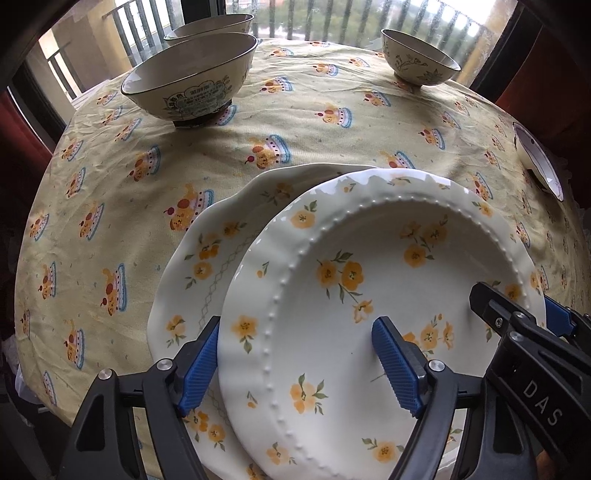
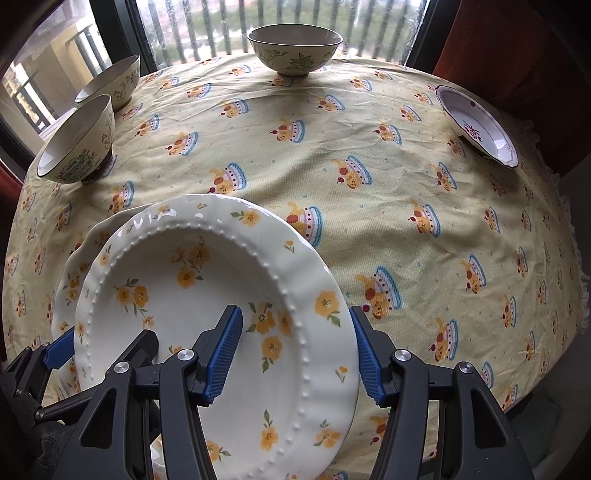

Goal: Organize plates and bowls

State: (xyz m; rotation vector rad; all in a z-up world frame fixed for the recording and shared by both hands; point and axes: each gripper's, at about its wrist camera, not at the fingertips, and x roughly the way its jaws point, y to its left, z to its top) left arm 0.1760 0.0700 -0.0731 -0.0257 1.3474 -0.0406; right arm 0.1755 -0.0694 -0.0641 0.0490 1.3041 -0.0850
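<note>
A white plate with yellow flowers and a beaded ring [image 1: 354, 295] [image 2: 207, 295] is tilted above a second flowered plate [image 1: 199, 258] [image 2: 70, 280] that lies on the tablecloth. My left gripper [image 1: 295, 365] has its blue pads on either side of the upper plate's left rim. My right gripper [image 2: 299, 354] straddles the plate's right rim, and it also shows in the left wrist view [image 1: 517, 325]. The pads sit wide apart on both; contact with the rim is unclear.
Two cream bowls [image 1: 192, 79] [image 1: 210, 24] stand at the far left and one [image 1: 419, 59] [image 2: 295, 46] at the far middle. A white dish with purple pattern [image 2: 476, 125] [image 1: 539, 162] sits at the right edge. A yellow patterned tablecloth [image 2: 406, 184] covers the round table; a window with railing is behind.
</note>
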